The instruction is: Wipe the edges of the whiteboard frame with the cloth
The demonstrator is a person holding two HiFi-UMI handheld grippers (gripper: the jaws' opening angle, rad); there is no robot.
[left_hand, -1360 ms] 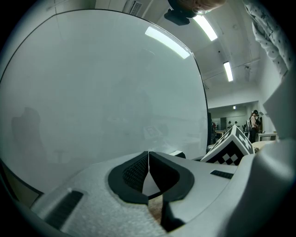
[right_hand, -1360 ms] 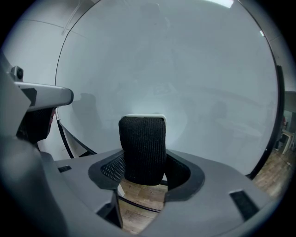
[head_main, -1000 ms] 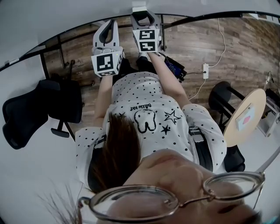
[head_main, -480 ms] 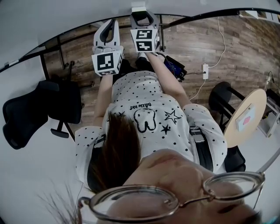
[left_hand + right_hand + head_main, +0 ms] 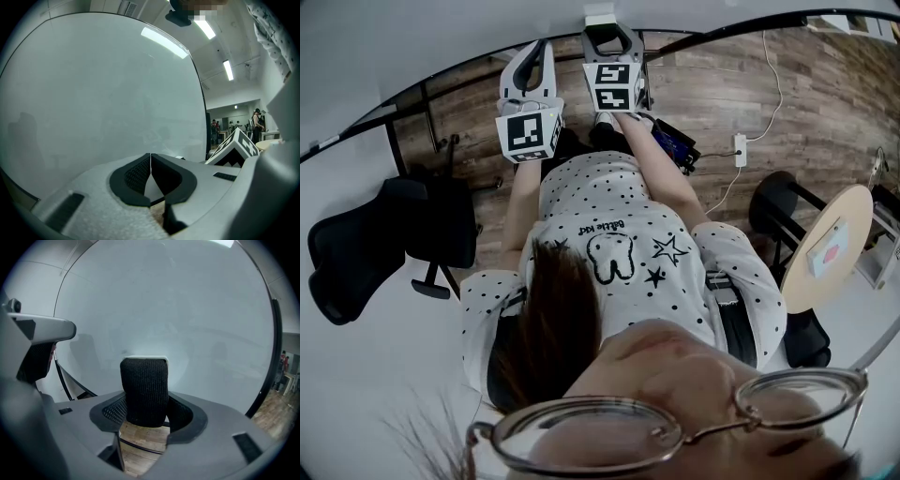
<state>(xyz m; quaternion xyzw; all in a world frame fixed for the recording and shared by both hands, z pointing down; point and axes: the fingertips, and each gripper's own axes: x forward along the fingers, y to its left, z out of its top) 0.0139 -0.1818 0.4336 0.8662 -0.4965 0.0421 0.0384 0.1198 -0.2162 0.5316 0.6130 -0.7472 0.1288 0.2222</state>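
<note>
Black knit cloth (image 5: pixel 144 390) stands up between the jaws of the right gripper (image 5: pixel 146 417), which is clamped on its lower half, leaving the top free, with a pale strip along its upper edge. Over the last second almost nothing has moved. Both grippers are where they were, raised side by side at the whiteboard (image 5: pixel 103 93), and only the head camera has drifted a touch. I would judge from that that no wiping stroke is under way right now, more a pause or a lining-up.

The left gripper (image 5: pixel 150 176) carries nothing, its two pads pressed together in a thin seam, pointed at the bare white face.

The cloth's tip faces the board's white surface, not its border. The dark frame (image 5: pixel 275 348) curves down well off to the right of the cloth, and another stretch runs low to its left. Whether the cloth touches the board, I cannot tell.
</note>
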